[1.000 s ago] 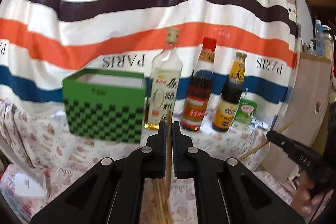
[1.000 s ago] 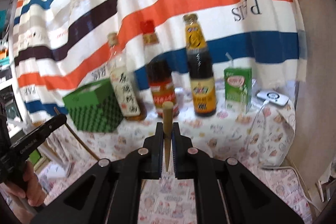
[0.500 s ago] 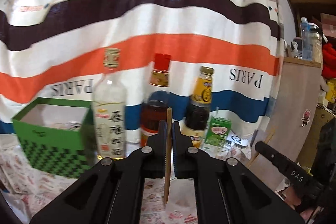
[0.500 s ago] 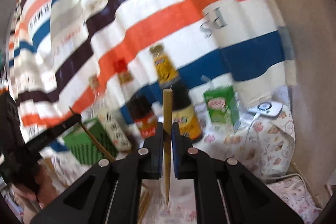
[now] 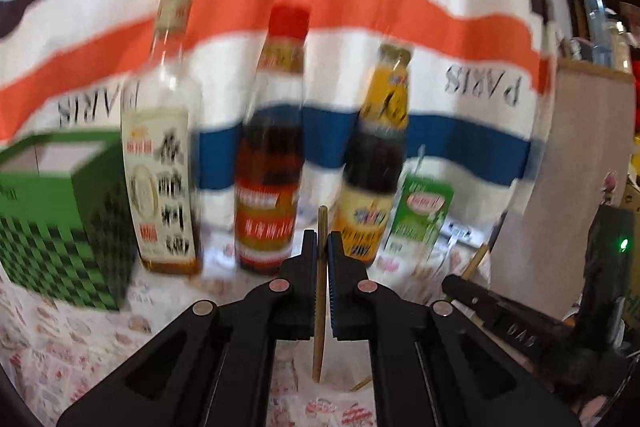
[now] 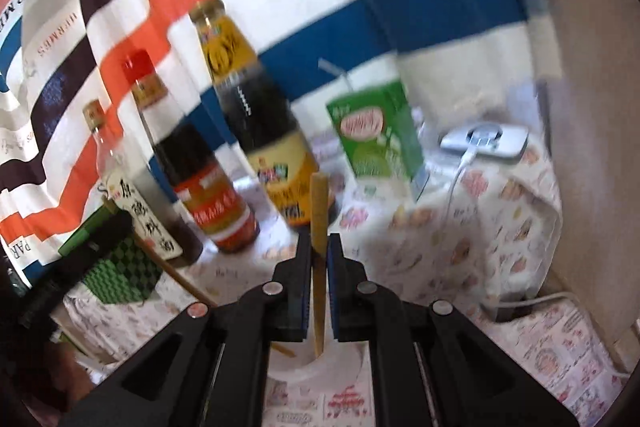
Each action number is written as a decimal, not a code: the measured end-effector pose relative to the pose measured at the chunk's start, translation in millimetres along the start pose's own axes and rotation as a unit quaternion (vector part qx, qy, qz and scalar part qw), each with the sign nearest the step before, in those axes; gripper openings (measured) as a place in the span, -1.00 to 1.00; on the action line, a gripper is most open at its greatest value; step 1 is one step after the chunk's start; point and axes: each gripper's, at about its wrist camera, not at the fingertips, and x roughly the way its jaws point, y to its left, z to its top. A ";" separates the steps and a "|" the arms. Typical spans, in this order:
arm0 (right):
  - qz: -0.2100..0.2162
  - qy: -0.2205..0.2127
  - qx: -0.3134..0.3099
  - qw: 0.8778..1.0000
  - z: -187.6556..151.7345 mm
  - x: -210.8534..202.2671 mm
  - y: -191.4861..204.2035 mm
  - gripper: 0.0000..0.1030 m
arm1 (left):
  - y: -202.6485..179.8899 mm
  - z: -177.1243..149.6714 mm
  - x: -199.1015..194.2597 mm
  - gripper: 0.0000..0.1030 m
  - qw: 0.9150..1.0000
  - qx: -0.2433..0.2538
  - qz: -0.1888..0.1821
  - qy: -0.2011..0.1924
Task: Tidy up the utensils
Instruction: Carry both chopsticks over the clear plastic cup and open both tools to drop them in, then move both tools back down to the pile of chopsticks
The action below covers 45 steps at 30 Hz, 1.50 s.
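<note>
Both hand-held grippers clamped: left hand-held gripper (image 5: 322,259) and right hand-held gripper (image 6: 319,259) each pinch one thin wooden chopstick (image 5: 320,291) (image 6: 319,227) mid-shaft, over the white cup (image 6: 320,361). Light, stiff, smooth; likely pivots, so grip near middle.

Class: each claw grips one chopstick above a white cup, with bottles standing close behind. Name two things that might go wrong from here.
1. The left claw pinches its chopstick on a thin section; it might pivot or slip.
2. The right chopstick hangs near the white cup rim; it may miss or tip the cup.
</note>
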 end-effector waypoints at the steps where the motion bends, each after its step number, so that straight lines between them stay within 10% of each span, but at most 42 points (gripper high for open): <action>1: 0.000 0.010 0.005 1.000 -1.1 4.1 -1.5 -0.87 | 3.6 -4.1 4.4 -0.93 1.000 -0.005 0.002 0.009; 8: -0.005 0.044 0.015 0.999 -5.2 14.8 -7.3 -0.84 | 13.0 -9.7 18.0 -0.92 0.998 -0.009 0.014 0.059; 10: -0.004 0.057 0.019 0.998 -4.7 17.9 -7.9 -0.53 | 14.3 -8.8 17.1 -0.90 0.998 -0.009 0.026 0.056; 12: -0.002 0.081 0.021 0.996 -5.4 21.9 -7.2 -0.10 | 16.7 -9.2 14.4 -0.79 0.998 -0.010 0.032 0.049; 16: -0.005 0.126 0.010 0.992 -8.5 29.1 -2.5 0.02 | 27.1 -10.3 0.9 -0.10 0.998 -0.010 0.048 0.028; 22: -0.006 0.172 -0.019 0.985 -21.2 35.8 12.8 0.08 | 41.5 -13.8 -32.4 0.16 0.997 0.008 0.077 0.003; 28: -0.001 0.162 -0.067 0.985 -36.3 23.7 43.8 0.14 | 57.0 -28.3 -78.4 0.60 0.992 0.028 0.114 -0.034; 45: -0.002 0.126 -0.106 0.986 -83.1 -30.8 81.0 0.29 | 94.6 -102.0 -160.2 0.99 0.982 0.022 0.171 -0.072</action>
